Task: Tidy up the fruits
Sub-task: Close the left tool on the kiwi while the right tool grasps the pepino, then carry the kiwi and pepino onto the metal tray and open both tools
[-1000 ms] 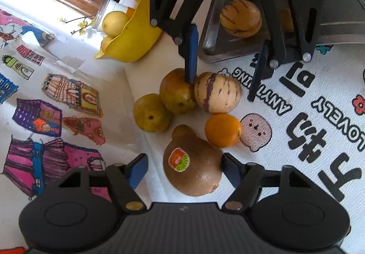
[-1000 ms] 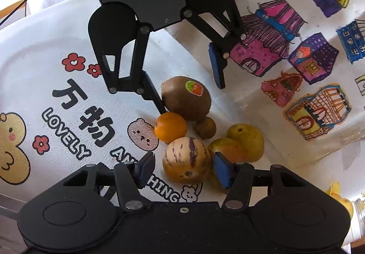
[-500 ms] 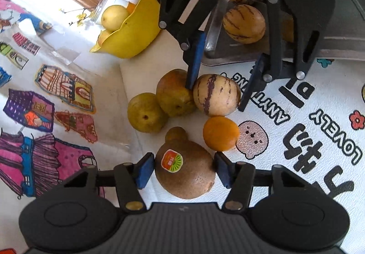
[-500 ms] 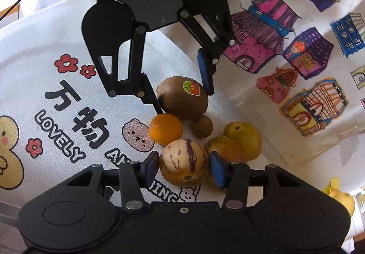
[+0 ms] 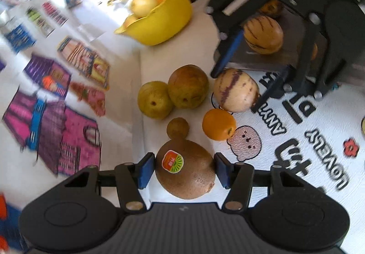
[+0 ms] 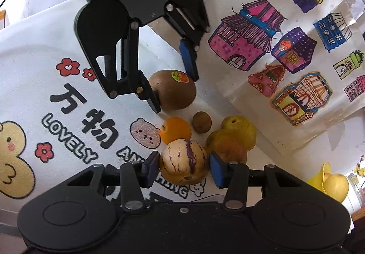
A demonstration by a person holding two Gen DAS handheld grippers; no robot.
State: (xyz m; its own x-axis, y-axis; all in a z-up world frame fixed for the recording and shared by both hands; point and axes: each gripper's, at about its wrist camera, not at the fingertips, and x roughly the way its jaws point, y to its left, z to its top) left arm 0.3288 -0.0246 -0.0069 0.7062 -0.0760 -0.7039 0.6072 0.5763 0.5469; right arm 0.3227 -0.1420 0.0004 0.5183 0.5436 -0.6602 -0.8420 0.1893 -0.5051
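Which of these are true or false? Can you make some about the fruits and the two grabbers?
1. The left gripper has its fingers on either side of the big kiwi with a sticker. True.
2. The right gripper is around the orange. False: it brackets the striped pepino melon.
3. The yellow bowl is empty. False: pale yellow fruit sits inside it.
4. A second striped melon sits in the metal tray. True.
5. The small kiwi lies on the table. True.

The white cloth (image 6: 34, 53) reads "LOVELY" and, seemingly, "万物"; the kiwi sticker (image 6: 179, 76) is illegible.
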